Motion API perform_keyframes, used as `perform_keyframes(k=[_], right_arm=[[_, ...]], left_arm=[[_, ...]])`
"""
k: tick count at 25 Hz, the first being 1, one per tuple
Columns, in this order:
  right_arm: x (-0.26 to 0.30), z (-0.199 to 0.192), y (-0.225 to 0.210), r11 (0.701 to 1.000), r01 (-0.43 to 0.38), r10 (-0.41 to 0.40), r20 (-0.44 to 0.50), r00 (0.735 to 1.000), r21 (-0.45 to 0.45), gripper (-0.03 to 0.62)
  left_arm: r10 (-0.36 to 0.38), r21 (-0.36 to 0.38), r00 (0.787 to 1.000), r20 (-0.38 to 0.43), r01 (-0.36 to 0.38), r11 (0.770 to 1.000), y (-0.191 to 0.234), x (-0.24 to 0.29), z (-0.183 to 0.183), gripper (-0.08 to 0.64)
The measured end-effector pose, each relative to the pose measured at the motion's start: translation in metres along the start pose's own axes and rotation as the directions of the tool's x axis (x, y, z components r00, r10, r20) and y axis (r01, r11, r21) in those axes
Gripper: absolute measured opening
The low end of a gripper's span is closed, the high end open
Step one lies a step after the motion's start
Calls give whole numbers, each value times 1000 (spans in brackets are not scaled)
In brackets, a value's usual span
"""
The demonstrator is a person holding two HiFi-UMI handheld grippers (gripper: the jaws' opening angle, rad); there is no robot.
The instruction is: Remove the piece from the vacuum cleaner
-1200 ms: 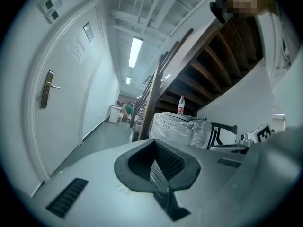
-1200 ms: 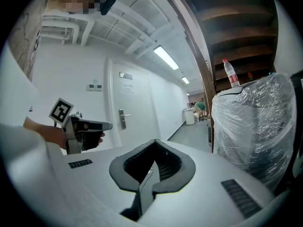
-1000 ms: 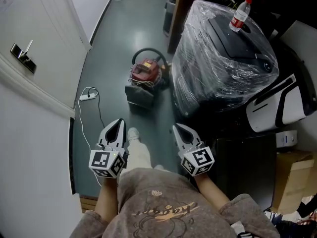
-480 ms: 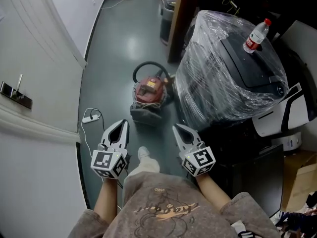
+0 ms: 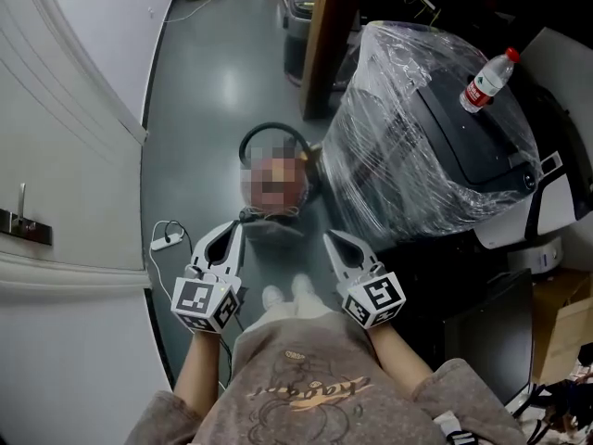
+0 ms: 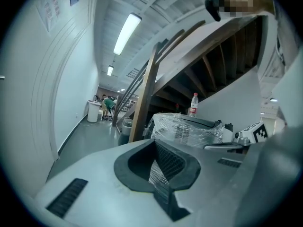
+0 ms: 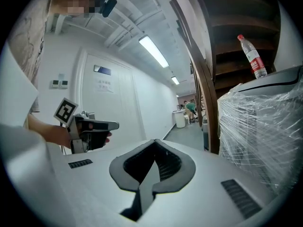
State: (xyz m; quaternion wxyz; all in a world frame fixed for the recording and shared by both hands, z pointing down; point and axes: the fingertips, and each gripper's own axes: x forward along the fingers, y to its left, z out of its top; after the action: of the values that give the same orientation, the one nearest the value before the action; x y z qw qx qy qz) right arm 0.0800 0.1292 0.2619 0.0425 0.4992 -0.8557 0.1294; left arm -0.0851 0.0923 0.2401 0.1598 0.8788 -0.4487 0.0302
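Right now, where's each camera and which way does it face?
Head view: on the person's head, steeply down at the vacuum cleaner; both arms, left gripper, right gripper show.
Left gripper view: on that gripper, along its shut jaws down the corridor; right gripper shows.
Right gripper view: likewise; left gripper, its hand show.
All share the wrapped machine and bottle.

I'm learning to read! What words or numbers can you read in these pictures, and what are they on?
Curly writing on the sweatshirt: too blurred to read.
Label on the bottle: too small to read.
Paper notice on the wall: too small to read.
Nothing readable.
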Motion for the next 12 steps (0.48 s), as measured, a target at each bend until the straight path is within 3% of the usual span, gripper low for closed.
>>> perform_keyframes(k=[12], right_arm=[[40, 7, -22, 998, -65, 66, -16, 998, 11, -2]], left_arm=[[-3, -41, 1000, 8, 3, 999, 14, 32, 12, 2]])
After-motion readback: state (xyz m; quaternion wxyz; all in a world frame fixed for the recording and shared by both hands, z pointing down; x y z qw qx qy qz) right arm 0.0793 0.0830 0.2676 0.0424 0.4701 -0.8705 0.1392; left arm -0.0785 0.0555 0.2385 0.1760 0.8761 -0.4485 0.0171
